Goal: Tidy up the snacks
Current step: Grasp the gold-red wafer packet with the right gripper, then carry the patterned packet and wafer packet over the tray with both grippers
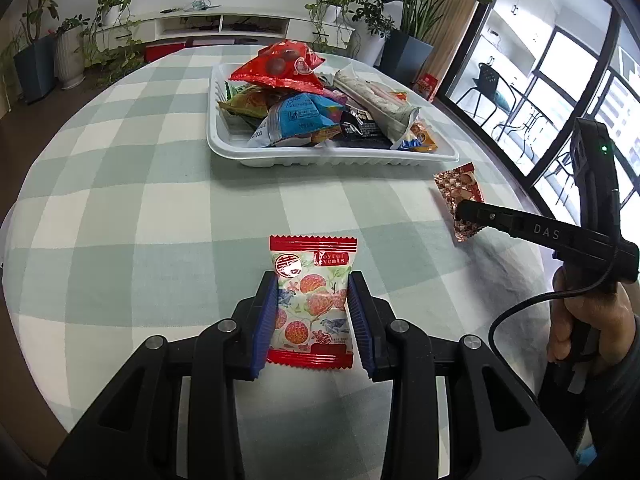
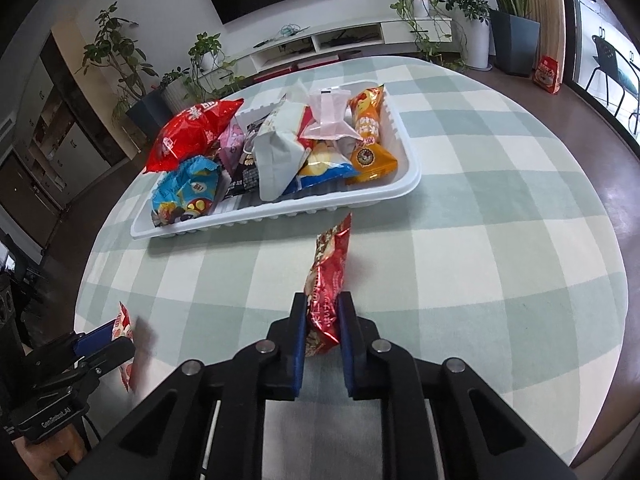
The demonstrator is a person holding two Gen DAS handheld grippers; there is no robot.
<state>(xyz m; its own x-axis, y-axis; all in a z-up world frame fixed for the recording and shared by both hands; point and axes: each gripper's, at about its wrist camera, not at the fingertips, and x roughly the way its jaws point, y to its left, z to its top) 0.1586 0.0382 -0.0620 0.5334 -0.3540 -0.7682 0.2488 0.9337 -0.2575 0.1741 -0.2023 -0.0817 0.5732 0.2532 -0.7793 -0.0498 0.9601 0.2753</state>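
A white tray (image 1: pixel 332 158) (image 2: pixel 280 210) piled with several snack bags stands at the far side of the checked tablecloth. In the left wrist view my left gripper (image 1: pixel 313 280) is shut on a red-and-white fruit-print packet (image 1: pixel 312 304), its blue pads pressing both long edges. The right wrist view shows this left gripper (image 2: pixel 106 338) at the lower left with the fruit-print packet (image 2: pixel 125 334) edge-on. My right gripper (image 2: pixel 322 300) is shut on a red patterned packet (image 2: pixel 328 272), pinched upright just in front of the tray. From the left, the right gripper (image 1: pixel 466 211) grips this red patterned packet (image 1: pixel 456 186).
The round table (image 2: pixel 500 240) drops off at its curved edge on all sides. A person's hand (image 1: pixel 580 320) holds the right gripper's handle. Potted plants (image 1: pixel 404 52) and a low TV shelf (image 2: pixel 320 44) stand beyond. A red bag (image 2: pixel 546 74) sits on the floor.
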